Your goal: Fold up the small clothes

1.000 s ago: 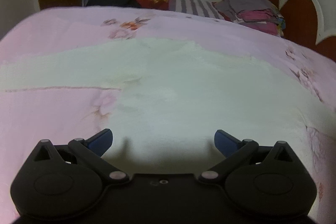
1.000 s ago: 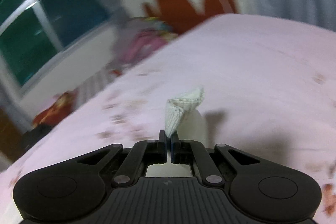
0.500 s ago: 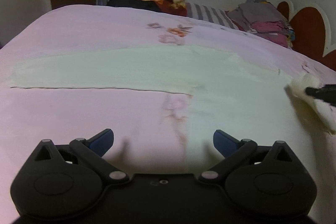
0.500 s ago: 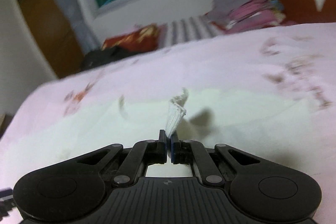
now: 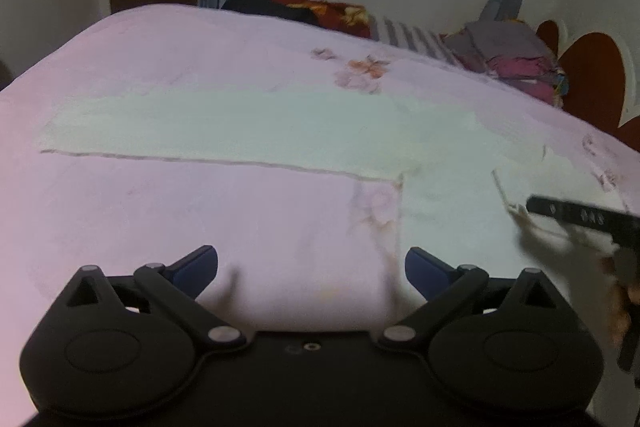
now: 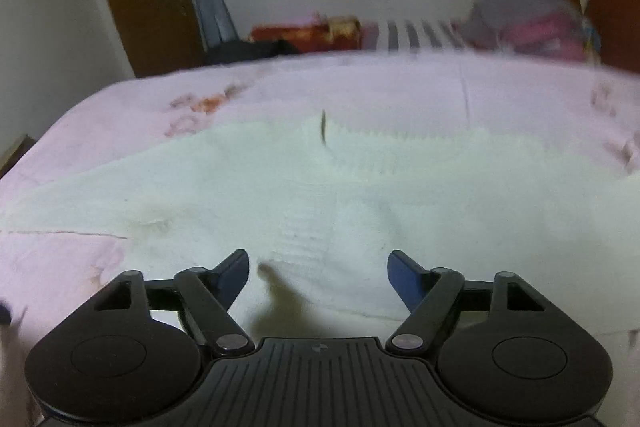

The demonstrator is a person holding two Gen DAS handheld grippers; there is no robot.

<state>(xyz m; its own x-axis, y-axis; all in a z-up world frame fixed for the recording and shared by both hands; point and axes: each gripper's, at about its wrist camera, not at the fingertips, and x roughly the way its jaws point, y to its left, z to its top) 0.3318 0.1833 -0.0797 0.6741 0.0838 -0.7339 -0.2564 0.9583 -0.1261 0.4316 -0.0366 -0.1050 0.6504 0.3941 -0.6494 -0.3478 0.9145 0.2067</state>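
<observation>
A white knit garment [image 5: 248,131] lies flat on the pink floral bedsheet [image 5: 200,211], one long sleeve stretched to the left. My left gripper [image 5: 311,265] hovers open over bare sheet just below that sleeve, nothing between its fingers. In the right wrist view my right gripper [image 6: 318,271] is low over the garment's body [image 6: 400,179], and its jaws are opening. The ribbed cuff [image 6: 304,231] lies folded onto the garment just ahead of the blue pads, untouched by them. One black finger [image 5: 576,215] of the right gripper shows at the right edge of the left wrist view.
A stack of folded clothes [image 5: 516,63] sits at the far right by the red headboard [image 5: 592,79]. A striped pillow [image 5: 408,35] and a red patterned blanket [image 5: 320,7] line the far side under the window. The bed drops off at the left.
The right gripper swung in over the garment, came down and let go of the cuff, which now lies on the cloth. The left gripper slid left, off the garment onto pink sheet.
</observation>
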